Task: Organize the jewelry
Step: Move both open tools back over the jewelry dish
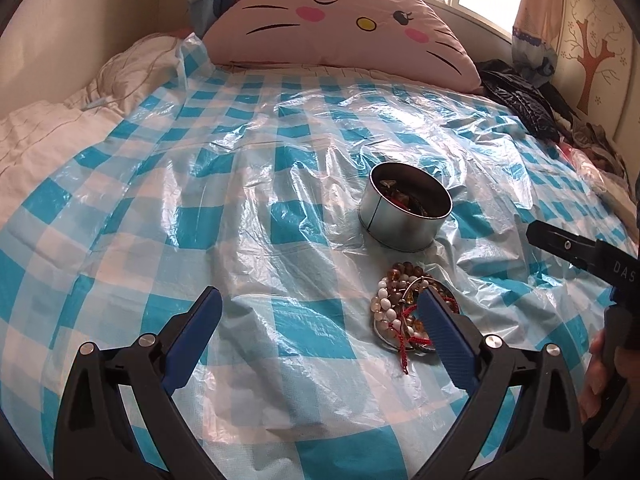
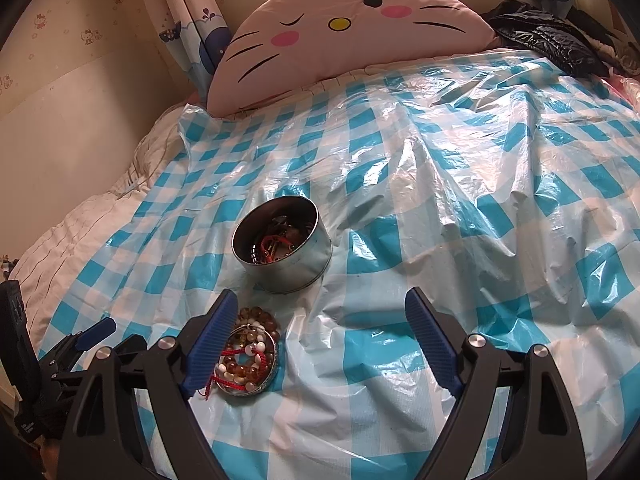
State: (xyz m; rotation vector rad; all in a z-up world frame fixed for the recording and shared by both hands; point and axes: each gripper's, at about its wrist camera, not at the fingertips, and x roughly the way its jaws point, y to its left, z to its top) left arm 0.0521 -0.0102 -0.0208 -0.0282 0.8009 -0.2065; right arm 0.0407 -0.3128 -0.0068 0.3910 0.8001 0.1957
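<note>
A round metal tin (image 1: 406, 210) stands open on the checked plastic sheet, with some jewelry inside; it also shows in the right wrist view (image 2: 282, 246). In front of it a shallow metal lid (image 1: 384, 338) holds a pile of bead bracelets and red cords (image 1: 394, 304), also seen in the right wrist view (image 2: 248, 354). My left gripper (image 1: 320, 300) is open and empty, its right finger just beside the pile. My right gripper (image 2: 320, 308) is open and empty, its left finger beside the lid.
The blue-and-white plastic sheet (image 1: 240, 200) covers a bed. A large pink cat-face cushion (image 1: 340, 24) leans at the head. Dark clothing (image 1: 520, 100) lies at the far right. A white duvet (image 1: 48, 128) lies at the left. My right gripper's body (image 1: 600, 264) shows at the right edge.
</note>
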